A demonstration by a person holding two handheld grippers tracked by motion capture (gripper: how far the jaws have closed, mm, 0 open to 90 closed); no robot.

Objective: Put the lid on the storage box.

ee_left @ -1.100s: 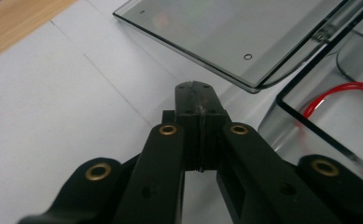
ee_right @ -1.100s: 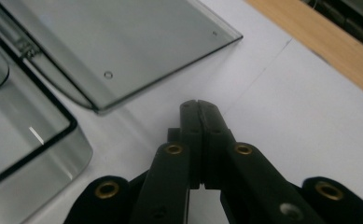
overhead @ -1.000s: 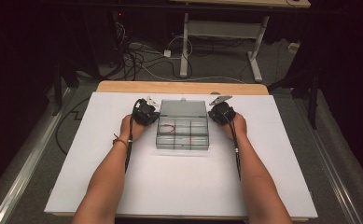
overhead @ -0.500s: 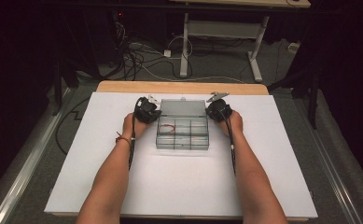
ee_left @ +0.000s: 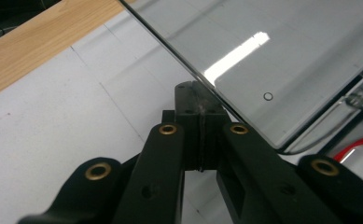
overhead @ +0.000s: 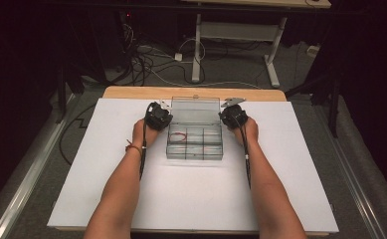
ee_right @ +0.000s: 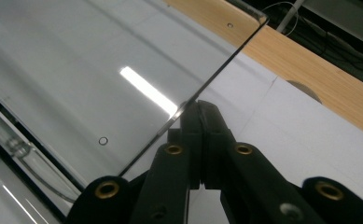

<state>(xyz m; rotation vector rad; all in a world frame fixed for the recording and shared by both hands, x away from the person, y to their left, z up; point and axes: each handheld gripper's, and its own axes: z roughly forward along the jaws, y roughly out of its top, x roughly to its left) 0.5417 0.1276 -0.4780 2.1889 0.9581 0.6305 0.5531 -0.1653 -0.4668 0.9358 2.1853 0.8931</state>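
**Evidently: hinged lid of clear organiser box, worked from both ends**

Item: clear compartment box (overhead: 195,144), on the white table sheet (overhead: 106,199), near the far middle of the table, just short of the wooden edge (overhead: 131,92). Contents partly legible: something red (overhead: 180,136) in a far-left cell; the rest too small to tell.

Lid (overhead: 195,107): transparent, standing raised behind the tray, tilted.

Left gripper (ee_left: 198,119): jaws closed tight together, tip against the lid's left edge; nothing pinched between the pads that I can see.

Right gripper (ee_right: 198,122): likewise closed with pads meeting, tip at the lid's right edge; the edge runs past beside it, apparently not clamped.

Handling note, by judgement: the lid is being steered by pushing rather than gripping. Both tips should press evenly and move together, or the thin panel may twist on its hinge. Go slowly; the light box could slide on the sheet.
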